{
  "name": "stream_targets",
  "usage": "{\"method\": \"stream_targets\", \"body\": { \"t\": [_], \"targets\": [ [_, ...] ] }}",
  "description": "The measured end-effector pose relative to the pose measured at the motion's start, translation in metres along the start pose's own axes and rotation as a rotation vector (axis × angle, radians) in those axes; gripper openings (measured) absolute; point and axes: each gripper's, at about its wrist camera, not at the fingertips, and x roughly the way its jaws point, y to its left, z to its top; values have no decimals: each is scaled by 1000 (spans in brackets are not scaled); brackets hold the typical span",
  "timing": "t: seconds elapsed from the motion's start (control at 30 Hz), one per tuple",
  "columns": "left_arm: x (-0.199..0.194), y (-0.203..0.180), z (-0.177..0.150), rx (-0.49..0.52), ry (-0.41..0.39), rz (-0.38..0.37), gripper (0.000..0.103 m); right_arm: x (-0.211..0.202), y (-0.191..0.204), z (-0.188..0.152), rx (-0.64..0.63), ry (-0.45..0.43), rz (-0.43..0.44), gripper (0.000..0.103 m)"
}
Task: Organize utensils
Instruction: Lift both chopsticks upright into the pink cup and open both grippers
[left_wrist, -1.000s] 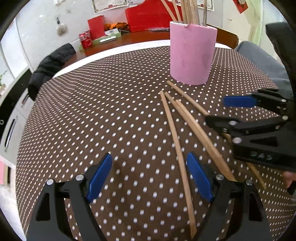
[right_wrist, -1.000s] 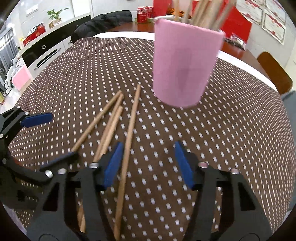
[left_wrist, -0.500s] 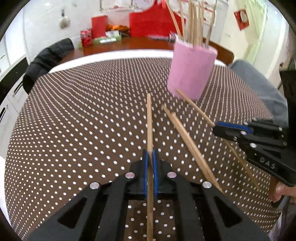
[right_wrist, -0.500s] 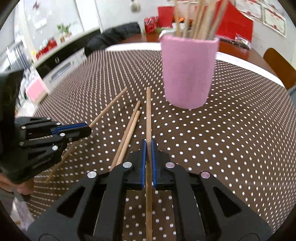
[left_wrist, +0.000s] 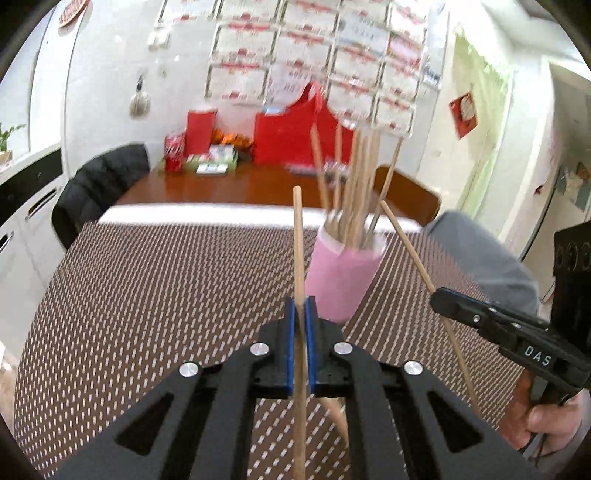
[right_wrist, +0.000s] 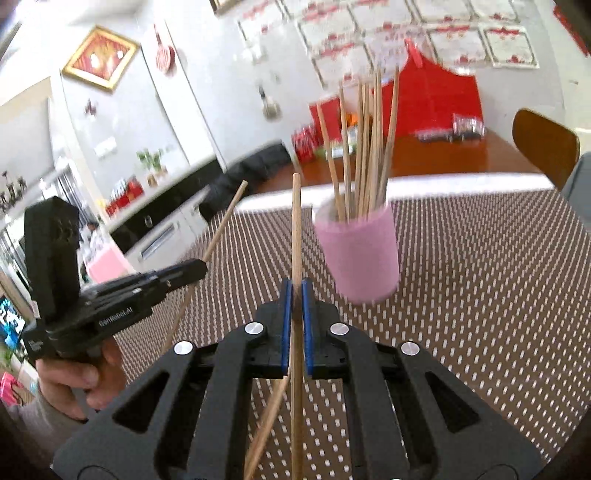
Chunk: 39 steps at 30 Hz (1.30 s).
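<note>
Chopsticks ride clamped in both our claws: one stick (left_wrist: 298, 258) in the left claw (left_wrist: 300, 343), another (right_wrist: 296, 229) in the right claw (right_wrist: 294, 325), each pointing ahead and up. Our pink cup (left_wrist: 341, 277) stands ahead on the counter (left_wrist: 147, 295), slightly right of both tips, and neither claw looks clearly nearer.

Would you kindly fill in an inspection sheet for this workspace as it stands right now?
Surface: brown white-dotted tablecloth.
Job's things: pink holder upright, filled with chopsticks; one chopstick in the left gripper, another chopstick in the right gripper; a loose chopstick lies under the right gripper.
Clutter: nothing seen on the cloth.
Grippers: both shut on a chopstick, lifted clear of the cloth.
Cables: nothing seen.
Surroundings: wooden table with red boxes behind; framed certificates on the wall; black jacket.
</note>
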Motion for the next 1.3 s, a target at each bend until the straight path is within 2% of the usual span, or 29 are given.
{"method": "stream_targets", "body": {
  "t": [0.17,0.3,0.5,0.67,0.8,0.97,1.3],
  "targets": [
    [0,-9,44,11,-112,-56,6,-7,-1,35,14,-110,11,6],
    [5,-13,79,-1,-185,-134,6,-7,-5,69,22,-179,24,6],
    [14,-20,117,-43,-292,-256,5,-7,-13,117,47,-311,33,6],
    [35,-20,137,-68,-362,-305,5,10,-27,143,85,-383,14,6],
    [57,-24,143,-70,-389,-317,6,30,-35,149,98,-401,1,6],
    [87,-25,138,-79,-385,-322,5,52,-47,145,98,-380,-26,6],
    [118,-28,119,-86,-358,-311,5,61,-59,136,77,-366,-68,6]
  ]
}}
